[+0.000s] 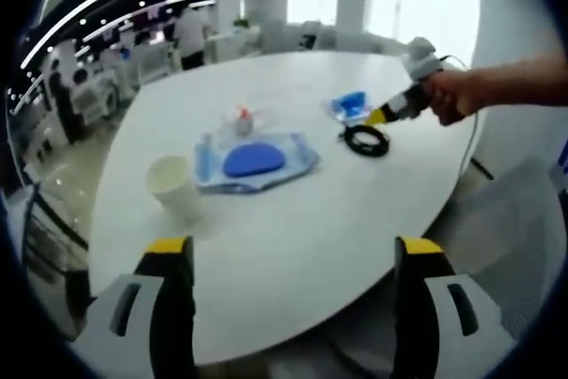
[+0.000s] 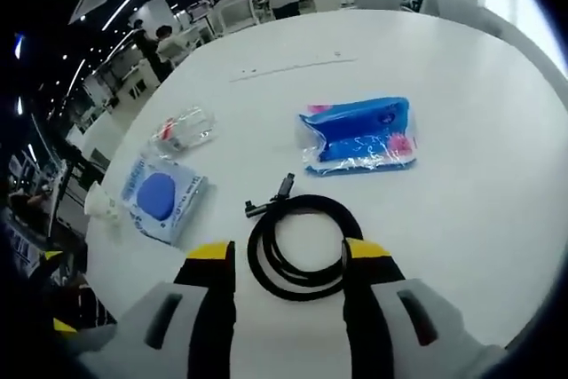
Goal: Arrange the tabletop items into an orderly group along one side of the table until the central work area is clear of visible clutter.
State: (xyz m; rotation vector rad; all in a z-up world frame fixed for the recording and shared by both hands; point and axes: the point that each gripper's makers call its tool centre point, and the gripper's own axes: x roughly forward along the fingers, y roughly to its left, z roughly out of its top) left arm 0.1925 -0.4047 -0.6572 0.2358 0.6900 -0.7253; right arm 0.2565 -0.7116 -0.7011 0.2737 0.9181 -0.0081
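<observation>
A black cable coil [image 2: 297,295] lies on the white table [image 2: 461,210] between the two yellow-tipped jaws of my right gripper [image 2: 291,253], which stands open just over it. In the left gripper view the same coil [image 1: 366,140] sits at the right, with the right gripper [image 1: 388,114] and a hand [image 1: 451,95] reaching in above it. My left gripper [image 1: 293,255] is open near the table's front edge, with nothing between its jaws. A paper cup [image 1: 173,185], a blue flat packet [image 1: 256,161], a clear bag [image 1: 241,119] and a blue pouch [image 1: 351,106] lie mid-table.
From the right gripper, the blue pouch [image 2: 359,135] lies beyond the coil, with the clear bag [image 2: 182,128], blue packet [image 2: 162,194] and cup [image 2: 102,206] to the left. Bare table [image 1: 293,219] stretches in front of the left jaws. People and desks fill the far room.
</observation>
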